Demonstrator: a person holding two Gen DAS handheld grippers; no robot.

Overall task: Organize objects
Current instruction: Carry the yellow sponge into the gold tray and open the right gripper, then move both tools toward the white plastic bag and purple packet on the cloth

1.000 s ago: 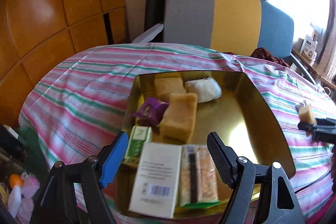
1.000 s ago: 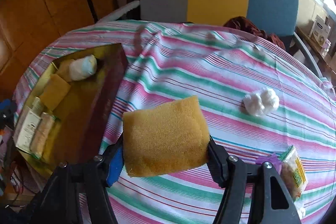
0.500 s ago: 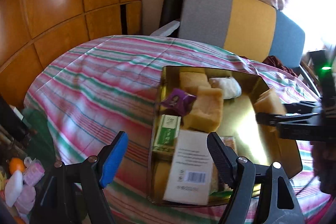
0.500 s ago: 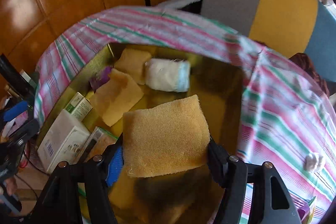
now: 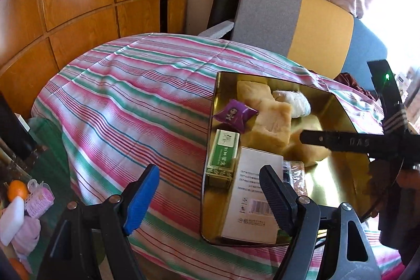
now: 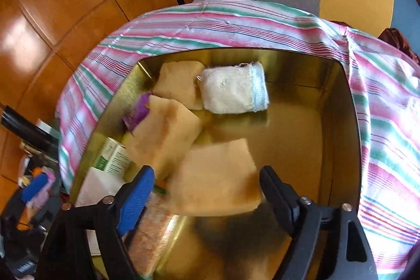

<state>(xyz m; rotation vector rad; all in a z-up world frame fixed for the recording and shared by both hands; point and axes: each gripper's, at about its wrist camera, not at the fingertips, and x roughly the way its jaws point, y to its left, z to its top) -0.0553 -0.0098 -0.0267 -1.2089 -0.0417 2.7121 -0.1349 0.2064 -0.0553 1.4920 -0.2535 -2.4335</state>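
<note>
The right tongs hang over the gold tray, their jaws opening, and the sponge lies between them with a gap on each side, so they no longer grip it. It sits blurred low in the tray, just below the tips, its long side running across from pad to pad. It lies on the near half of the tray, touching or just beside another sponge, with the rolled white cloth toward the tray's far wall. The left tongs hover over the tray's near left edge, open and empty, above the striped cloth on the bench. I judge the right hand the nearer of the 2, needing only to lift clear.
</note>
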